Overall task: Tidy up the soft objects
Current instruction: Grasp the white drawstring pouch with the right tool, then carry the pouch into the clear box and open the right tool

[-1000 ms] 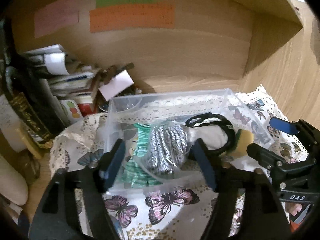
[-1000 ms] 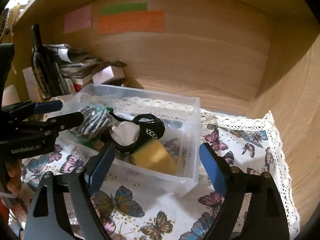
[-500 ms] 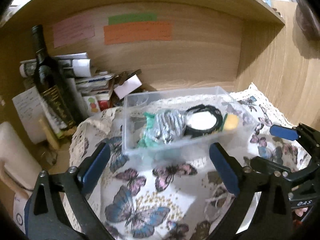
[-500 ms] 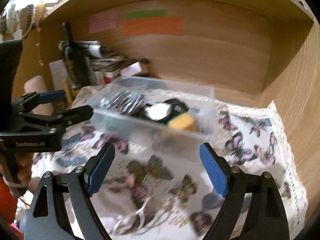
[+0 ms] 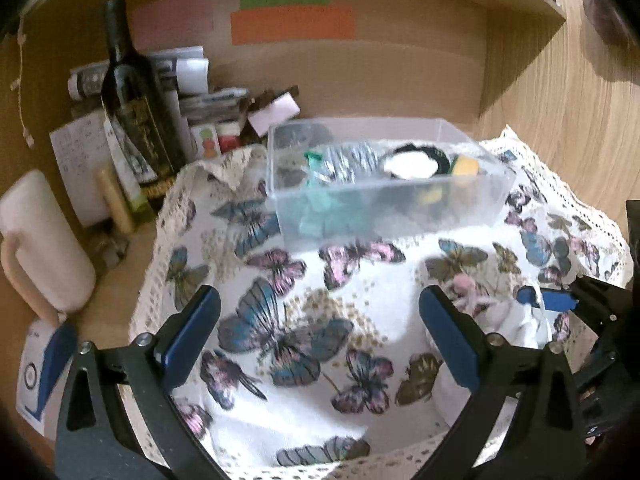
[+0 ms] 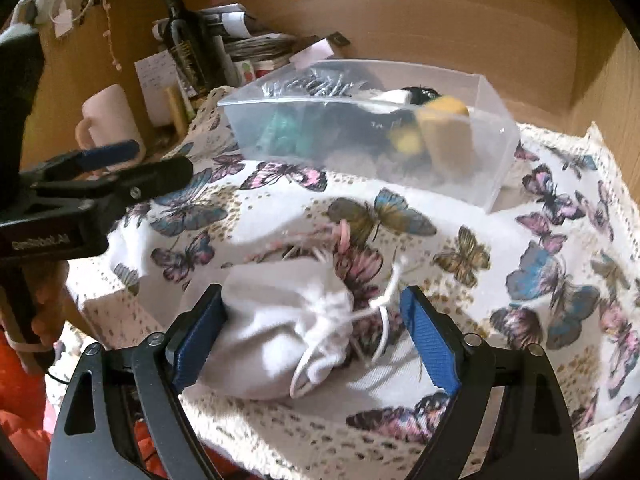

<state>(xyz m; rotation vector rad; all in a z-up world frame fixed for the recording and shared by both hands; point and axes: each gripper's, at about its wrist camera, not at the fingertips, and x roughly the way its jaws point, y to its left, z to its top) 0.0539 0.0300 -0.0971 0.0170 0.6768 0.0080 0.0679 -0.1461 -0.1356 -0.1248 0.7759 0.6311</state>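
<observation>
A clear plastic bin (image 5: 384, 208) (image 6: 492, 152) stands at the back of the butterfly cloth (image 5: 288, 340). It holds a yellow sponge (image 6: 444, 120), a black-and-white soft item (image 5: 412, 162), a silver striped bag (image 5: 352, 160) and something green. A white drawstring pouch (image 6: 280, 320) lies on the cloth at the front, with pink cord (image 6: 340, 236) behind it. My right gripper (image 6: 312, 332) is open with its fingers on either side of the pouch. My left gripper (image 5: 320, 332) is open and empty over bare cloth. The pouch shows in the left wrist view (image 5: 508, 316).
A dark wine bottle (image 5: 132, 112) (image 6: 188, 36), papers, boxes and a pale pink mug (image 5: 40, 240) (image 6: 108, 120) crowd the back left. Wooden walls close the back and right. The cloth's lace edge (image 6: 320, 428) hangs at the front.
Both grippers have pulled back from the bin toward the front of the cloth. The right gripper now straddles the white pouch, which was out of view before.
</observation>
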